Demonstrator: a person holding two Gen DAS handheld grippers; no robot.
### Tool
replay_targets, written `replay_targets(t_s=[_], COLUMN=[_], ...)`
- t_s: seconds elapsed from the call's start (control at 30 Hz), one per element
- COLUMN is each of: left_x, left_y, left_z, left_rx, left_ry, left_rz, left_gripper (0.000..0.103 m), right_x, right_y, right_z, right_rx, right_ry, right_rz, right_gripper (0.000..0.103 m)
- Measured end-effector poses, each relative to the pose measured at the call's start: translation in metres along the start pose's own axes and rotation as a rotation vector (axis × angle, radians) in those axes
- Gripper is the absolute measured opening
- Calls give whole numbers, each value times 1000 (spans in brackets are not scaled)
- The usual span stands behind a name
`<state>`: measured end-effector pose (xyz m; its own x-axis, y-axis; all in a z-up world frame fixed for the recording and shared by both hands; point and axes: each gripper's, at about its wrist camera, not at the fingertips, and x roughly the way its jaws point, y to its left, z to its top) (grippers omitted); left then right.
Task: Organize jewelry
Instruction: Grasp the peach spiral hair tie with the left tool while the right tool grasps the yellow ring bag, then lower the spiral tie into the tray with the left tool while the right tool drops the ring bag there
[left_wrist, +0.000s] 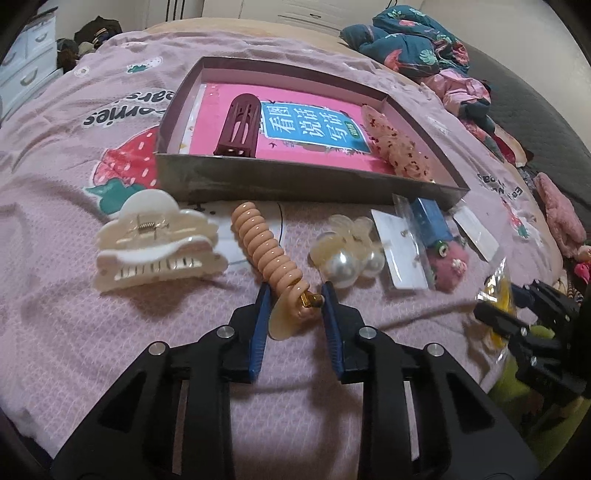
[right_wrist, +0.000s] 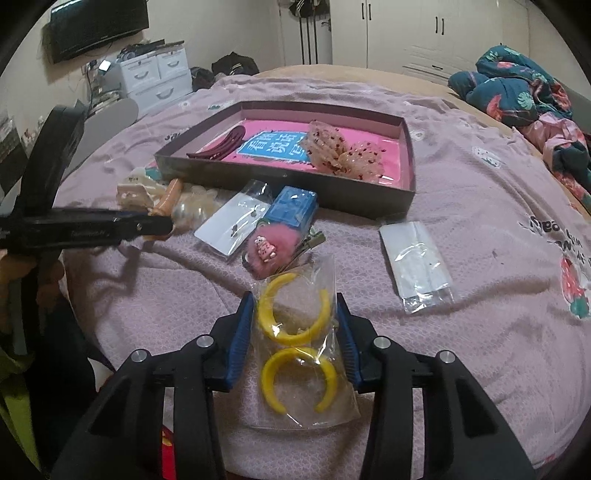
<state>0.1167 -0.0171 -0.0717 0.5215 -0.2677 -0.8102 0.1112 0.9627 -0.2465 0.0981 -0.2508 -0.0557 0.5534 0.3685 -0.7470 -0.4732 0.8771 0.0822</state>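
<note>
A shallow grey box with a pink book inside holds a maroon hair clip and a speckled scrunchie. My left gripper is open around the near end of a peach spiral hair tie lying on the bedspread. A cream claw clip lies to its left and a pearl clip to its right. My right gripper is open around a clear bag of yellow hoop earrings.
Earring cards in clear sleeves, a blue packet and a pink fluffy clip lie in front of the box. Piled clothes sit at the far right. White drawers stand beyond the bed.
</note>
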Motion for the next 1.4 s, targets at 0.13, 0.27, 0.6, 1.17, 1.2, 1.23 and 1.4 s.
replay_targets(t_s=[0.13, 0.27, 0.6, 1.17, 1.2, 1.23, 1.4], left_x=[-10, -22, -57, -65, -65, -65, -65], left_y=[0, 3, -18, -61, -62, -63, -64], left_z=[-9, -19, -22, -9, -6, -4, 11], left_rx=[22, 31, 81, 175, 178, 178, 179], left_ry=[-6, -8, -64, -84, -85, -88, -102], left_rz=[-2, -6, -55, -138, -141, -141, -140], left_gripper=[19, 19, 19, 19, 19, 19, 19], right_x=[-8, -13, -21, -53, -54, -56, -63], right_y=[1, 5, 18, 3, 1, -3, -15], right_z=[0, 2, 6, 19, 21, 23, 34], right_rx=[2, 1, -14, 44, 53, 70, 106], right_ry=[-21, -30, -42, -104, -106, -109, -130], right_rz=[1, 6, 14, -34, -32, -26, -21], right_gripper=[41, 41, 40, 40, 40, 40, 40])
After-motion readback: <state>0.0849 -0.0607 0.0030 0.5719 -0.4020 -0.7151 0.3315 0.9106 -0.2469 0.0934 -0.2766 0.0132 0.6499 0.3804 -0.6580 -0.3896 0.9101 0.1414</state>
